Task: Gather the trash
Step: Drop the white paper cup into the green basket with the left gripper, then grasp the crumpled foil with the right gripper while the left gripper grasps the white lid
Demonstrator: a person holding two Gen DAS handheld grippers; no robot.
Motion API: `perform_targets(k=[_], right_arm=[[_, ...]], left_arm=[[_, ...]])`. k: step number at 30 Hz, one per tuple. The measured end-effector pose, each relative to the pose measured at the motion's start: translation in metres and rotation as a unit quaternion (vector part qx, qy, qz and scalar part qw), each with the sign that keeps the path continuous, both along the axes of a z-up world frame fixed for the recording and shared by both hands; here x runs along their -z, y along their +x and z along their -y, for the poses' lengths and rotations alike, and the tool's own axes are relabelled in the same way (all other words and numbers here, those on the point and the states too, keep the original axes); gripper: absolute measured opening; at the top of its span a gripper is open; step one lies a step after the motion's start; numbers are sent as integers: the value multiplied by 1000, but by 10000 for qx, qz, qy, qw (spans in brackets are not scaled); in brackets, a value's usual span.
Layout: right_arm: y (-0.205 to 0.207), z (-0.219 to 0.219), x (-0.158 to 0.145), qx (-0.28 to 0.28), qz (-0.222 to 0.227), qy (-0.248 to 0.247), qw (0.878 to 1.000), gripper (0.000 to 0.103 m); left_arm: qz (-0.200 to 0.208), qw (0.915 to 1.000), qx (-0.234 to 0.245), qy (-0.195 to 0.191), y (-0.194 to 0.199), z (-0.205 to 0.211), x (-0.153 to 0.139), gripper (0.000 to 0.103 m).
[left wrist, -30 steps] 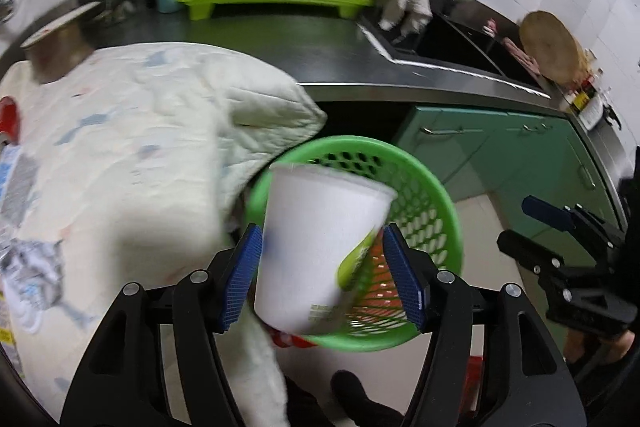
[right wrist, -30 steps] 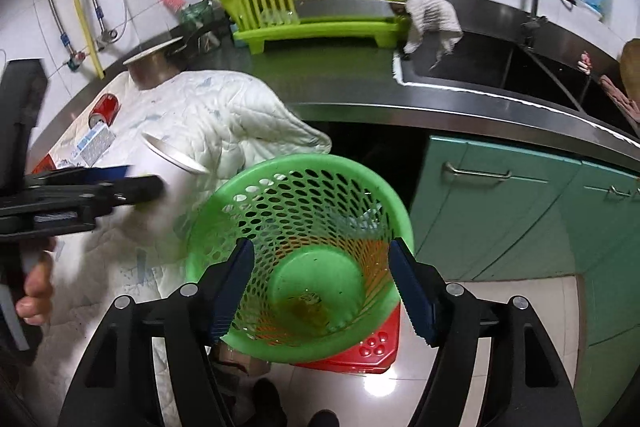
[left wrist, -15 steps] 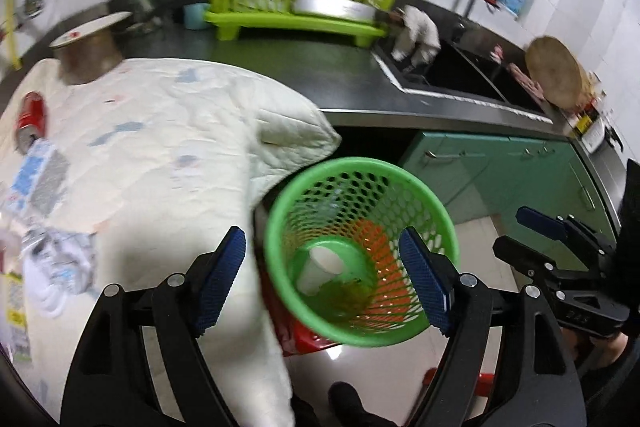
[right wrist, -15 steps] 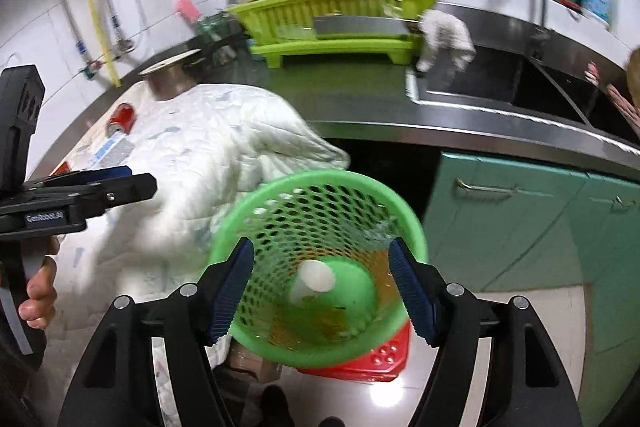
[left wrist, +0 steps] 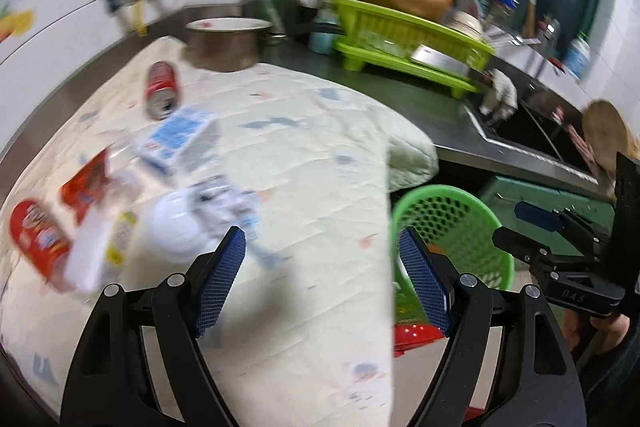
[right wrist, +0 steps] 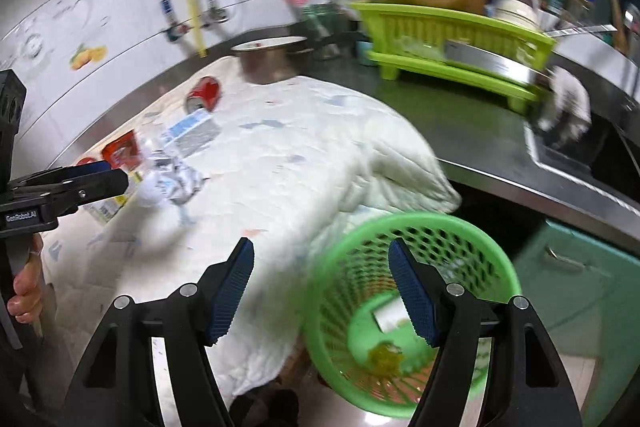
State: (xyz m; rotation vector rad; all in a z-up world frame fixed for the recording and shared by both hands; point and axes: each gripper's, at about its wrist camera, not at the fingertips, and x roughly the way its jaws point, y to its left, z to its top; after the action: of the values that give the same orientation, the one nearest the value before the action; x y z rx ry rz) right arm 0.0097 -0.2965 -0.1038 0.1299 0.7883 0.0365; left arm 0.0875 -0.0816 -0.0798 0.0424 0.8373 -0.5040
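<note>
Looking along my left gripper (left wrist: 322,277), I see its jaws spread wide with nothing between them, and the remaining trash lies ahead and to the left on the quilted cloth (left wrist: 320,155). The nearest piece is the crumpled white paper (left wrist: 192,223), just beyond my left blue pad and a little to the left of it. It has no clear long axis, so I judge any closing direction would do. Beside it, further left, are a white carton (left wrist: 94,251), a red snack tube (left wrist: 34,239) and a red wrapper (left wrist: 86,179). Further back lie a blue and white box (left wrist: 176,139) and a red can (left wrist: 162,89) on its side, its long axis pointing roughly toward me.

My right gripper (right wrist: 322,291) is also open and holds nothing. It hangs over the edge of the cloth, with the green basket (right wrist: 420,227) just below and to the right of it. A white cup (right wrist: 390,315) already lies in the basket bottom.

My left gripper is clearly nearer to the trash, so I think it should take the crumpled paper. Nothing stands between the tongs and the paper; only the carton is close, and I could catch it by mistake. The pot (left wrist: 226,45) and the green dish rack (left wrist: 408,43) are well behind.
</note>
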Motion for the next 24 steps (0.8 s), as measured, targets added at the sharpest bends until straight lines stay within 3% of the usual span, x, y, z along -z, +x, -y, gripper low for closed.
perform_targets(k=[11, 24], right_arm=[[60, -76, 1, -1126, 33, -43, 9936, 67], [129, -153, 19, -2191, -54, -52, 9757, 67]], left_arm=[[29, 9935, -1135, -28, -3, -94, 4, 78], [-152, 9836, -1798, -70, -10, -149, 21, 78]])
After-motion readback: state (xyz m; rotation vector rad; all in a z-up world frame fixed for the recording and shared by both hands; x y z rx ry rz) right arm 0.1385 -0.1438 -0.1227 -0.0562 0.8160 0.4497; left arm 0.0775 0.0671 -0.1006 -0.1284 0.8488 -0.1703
